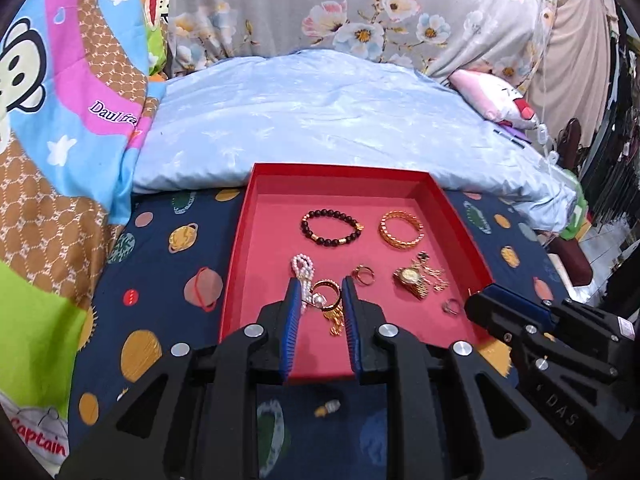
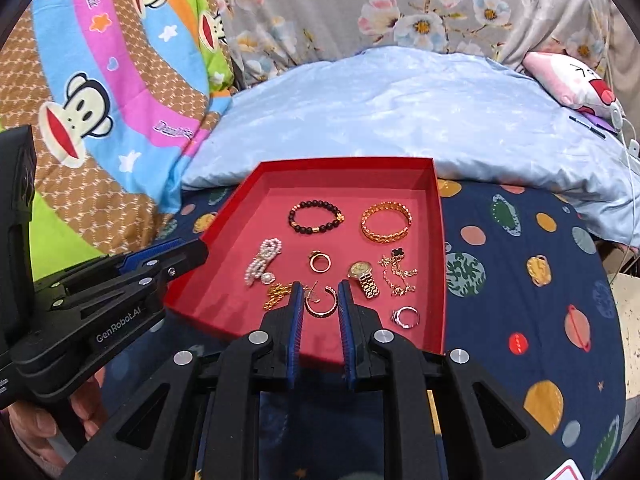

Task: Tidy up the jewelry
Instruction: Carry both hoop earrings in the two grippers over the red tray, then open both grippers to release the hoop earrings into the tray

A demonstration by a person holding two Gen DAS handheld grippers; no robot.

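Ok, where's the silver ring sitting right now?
The silver ring lies in the red tray, near its front right corner, just in front of the gold watch and thin gold chain.

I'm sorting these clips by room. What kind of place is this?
Most likely a bedroom: the red tray sits on a planet-print bedsheet, beside a pale blue pillow and a cartoon blanket.

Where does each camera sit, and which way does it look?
Left wrist: sits on the left claw, looks forward and down into the red tray; the right claw shows at the right edge.
Right wrist: sits on the right claw, looks down at the same tray; the left claw and fingers show at left.
Shared: tray, beaded bracelet, gold watch.
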